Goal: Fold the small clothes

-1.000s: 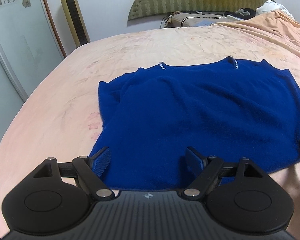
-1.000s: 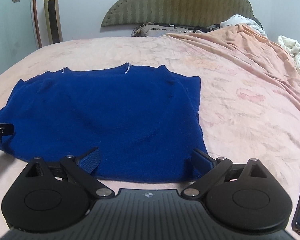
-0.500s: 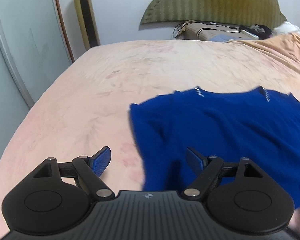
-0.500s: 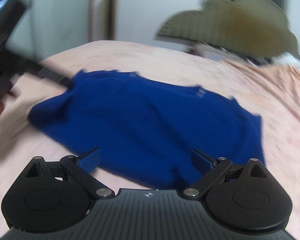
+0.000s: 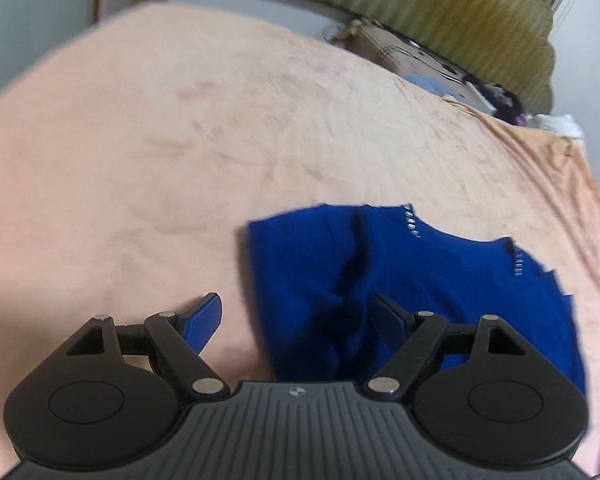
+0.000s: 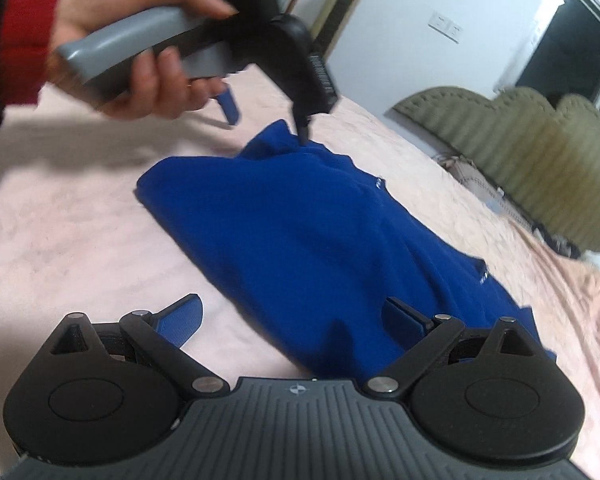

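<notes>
A blue knit top (image 5: 412,280) lies on the pink bed sheet (image 5: 180,140), rumpled with a dark crease down its left part. My left gripper (image 5: 300,316) is open over the top's left edge: its left finger is over the sheet, its right finger over the cloth. In the right wrist view the top (image 6: 320,232) lies across the middle. My right gripper (image 6: 296,316) is open over its near edge. The left gripper (image 6: 268,120), held in a hand, shows there with one finger touching the top's far corner.
A green padded headboard (image 5: 440,12) stands at the bed's far end, with a box and clutter (image 5: 412,52) in front of it. A gold tower fan (image 6: 344,8) stands by the wall. A rumpled peach blanket (image 5: 560,168) covers the bed's right side.
Both grippers have swung round to the top's left side and tilted. The top now has a raised crease at its left part. Both grippers stay open.
</notes>
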{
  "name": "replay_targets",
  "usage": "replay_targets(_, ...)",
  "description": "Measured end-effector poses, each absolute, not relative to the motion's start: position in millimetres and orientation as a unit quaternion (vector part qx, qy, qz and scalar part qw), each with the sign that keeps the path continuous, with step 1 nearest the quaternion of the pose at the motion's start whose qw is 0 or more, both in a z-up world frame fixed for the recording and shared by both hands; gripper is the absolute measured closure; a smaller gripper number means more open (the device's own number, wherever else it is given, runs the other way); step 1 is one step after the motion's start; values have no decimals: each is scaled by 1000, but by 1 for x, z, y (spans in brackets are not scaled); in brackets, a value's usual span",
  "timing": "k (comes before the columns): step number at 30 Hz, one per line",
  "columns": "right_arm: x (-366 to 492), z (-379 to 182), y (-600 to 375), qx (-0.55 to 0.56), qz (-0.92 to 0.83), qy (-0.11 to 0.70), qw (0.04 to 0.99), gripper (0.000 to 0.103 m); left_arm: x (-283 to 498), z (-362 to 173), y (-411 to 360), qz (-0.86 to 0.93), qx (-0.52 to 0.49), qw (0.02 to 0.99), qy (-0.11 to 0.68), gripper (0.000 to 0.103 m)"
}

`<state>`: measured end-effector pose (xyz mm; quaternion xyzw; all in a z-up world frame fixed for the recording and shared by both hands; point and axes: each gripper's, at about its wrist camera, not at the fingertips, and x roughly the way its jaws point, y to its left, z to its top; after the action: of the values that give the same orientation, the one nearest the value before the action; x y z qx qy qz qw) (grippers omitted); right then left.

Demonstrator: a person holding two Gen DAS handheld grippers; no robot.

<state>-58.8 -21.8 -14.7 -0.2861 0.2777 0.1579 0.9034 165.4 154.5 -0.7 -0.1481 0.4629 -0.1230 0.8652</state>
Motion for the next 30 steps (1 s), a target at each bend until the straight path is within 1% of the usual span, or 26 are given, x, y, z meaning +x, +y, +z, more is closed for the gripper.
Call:
replay_targets(2, -58, -18, -13, -294, 151, 270, 905, 7, 174, -8, 157, -144, -174, 852, 472, 21)
replay_targets(4, -53, -19, -6, -297, 146, 266, 905, 8, 180, -11, 156, -155, -189, 847, 472, 15)
replay_targets(7, -45, -21, 2, -304, 143, 258, 906, 9, 190, -14, 155, -177, -221, 837, 469, 15)
replay_targets(11, -37, -24, 13, -320, 141, 241, 906, 12, 204, -20, 153, -194, -252, 825, 467, 15)
replay_targets(14, -30, -27, 23, -331, 141, 229, 905, 17, 213, -22, 148, -198, -270, 820, 465, 16)
replay_targets(17, -23, -29, 32, -338, 140, 220, 904, 23, 219, -21, 138, -196, -261, 823, 465, 16)
replay_targets(18, -21, -30, 34, -339, 138, 218, 905, 24, 220, -20, 135, -197, -255, 826, 463, 19)
replay_targets(19, -18, -31, 36, -339, 136, 217, 905, 26, 221, -19, 130, -201, -245, 829, 461, 32)
replay_targets(20, -16, -31, 37, -338, 136, 216, 906, 29, 223, -19, 123, -202, -230, 831, 464, 42)
replay_targets(21, -14, -31, 37, -335, 138, 217, 907, 33, 225, -20, 118, -199, -216, 832, 471, 58)
replay_targets(22, -12, -32, 36, -331, 143, 220, 907, 42, 227, -21, 113, -193, -202, 837, 470, 68)
replay_targets(23, -10, -32, 35, -327, 148, 222, 906, 45, 228, -21, 110, -187, -189, 842, 469, 73)
replay_targets(24, -10, -32, 36, -328, 153, 223, 905, 54, 230, -22, 108, -183, -183, 842, 473, 86)
replay_targets(25, -9, -32, 35, -329, 155, 224, 904, 66, 232, -23, 106, -181, -181, 842, 476, 91)
replay_targets(26, -9, -32, 35, -328, 155, 225, 904, 79, 233, -22, 106, -179, -181, 842, 475, 92)
replay_targets(27, -8, -32, 34, -324, 153, 226, 906, 83, 231, -21, 104, -175, -176, 846, 471, 93)
replay_targets(28, -7, -32, 33, -319, 153, 228, 907, 90, 229, -17, 100, -171, -161, 853, 466, 93)
replay_targets(30, -7, -29, 28, -296, 162, 233, 912, 92, 222, -10, 91, -161, -132, 866, 454, 94)
